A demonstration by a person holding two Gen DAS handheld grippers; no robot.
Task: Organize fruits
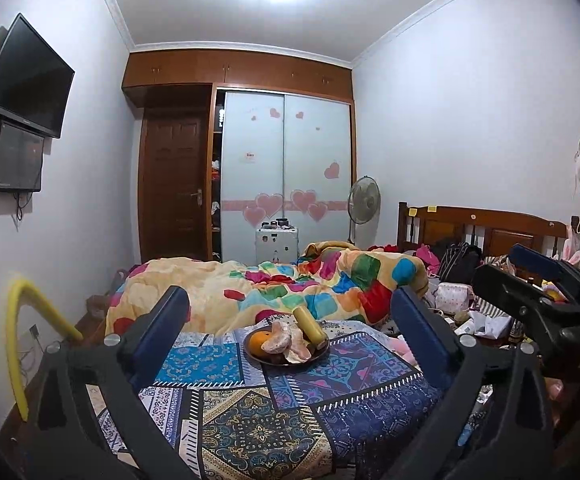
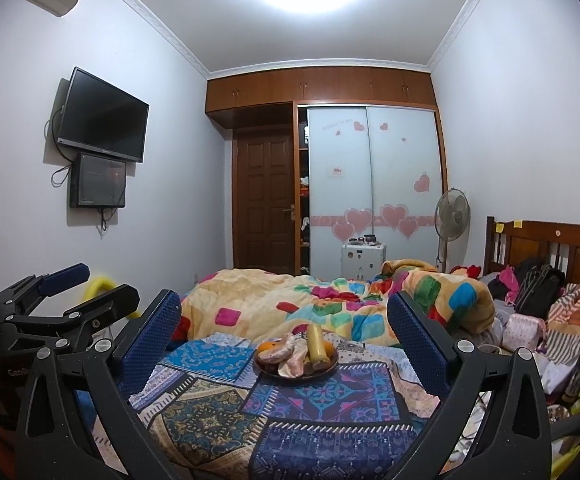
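Both my left gripper and right gripper are standing spread and empty, framing a plate whose heaped fruits are hiding one another.

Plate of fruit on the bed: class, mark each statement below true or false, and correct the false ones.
1. The plate sits on a patterned cloth. True.
2. The left gripper has its jaws shut on the orange. False: the jaws stand wide open with nothing held.
3. A yellow cylinder-shaped item rests on the plate. True.
4. The plate is empty. False: it holds the orange and other pieces.
5. The right gripper has open jaws. True.
6. The standing fan is on the bed. False: it stands beyond the bed, beside the wardrobe.
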